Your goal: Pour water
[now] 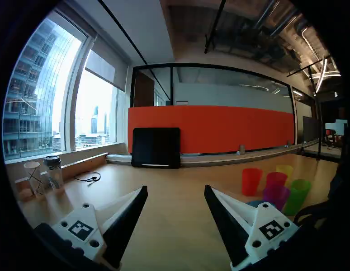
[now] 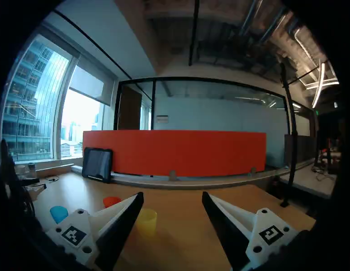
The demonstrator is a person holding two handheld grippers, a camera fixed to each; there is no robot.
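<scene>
The left gripper [image 1: 175,189] hangs wide open and empty over the wooden tabletop [image 1: 175,226]. In the left gripper view a cluster of plastic cups stands just past its right finger, well short of the far edge: a red cup [image 1: 251,181], a yellow cup [image 1: 285,170], a pink cup [image 1: 276,179], a purple cup [image 1: 275,197] and a green cup [image 1: 298,195]. A tablet [image 1: 156,147] leans at the far edge against the orange partition [image 1: 211,128]. The right gripper [image 2: 172,195] is also spread wide with nothing between its fingers; in the right gripper view the yellow cup stands just beyond its left finger, with a blue cup [image 2: 59,213] farther left.
</scene>
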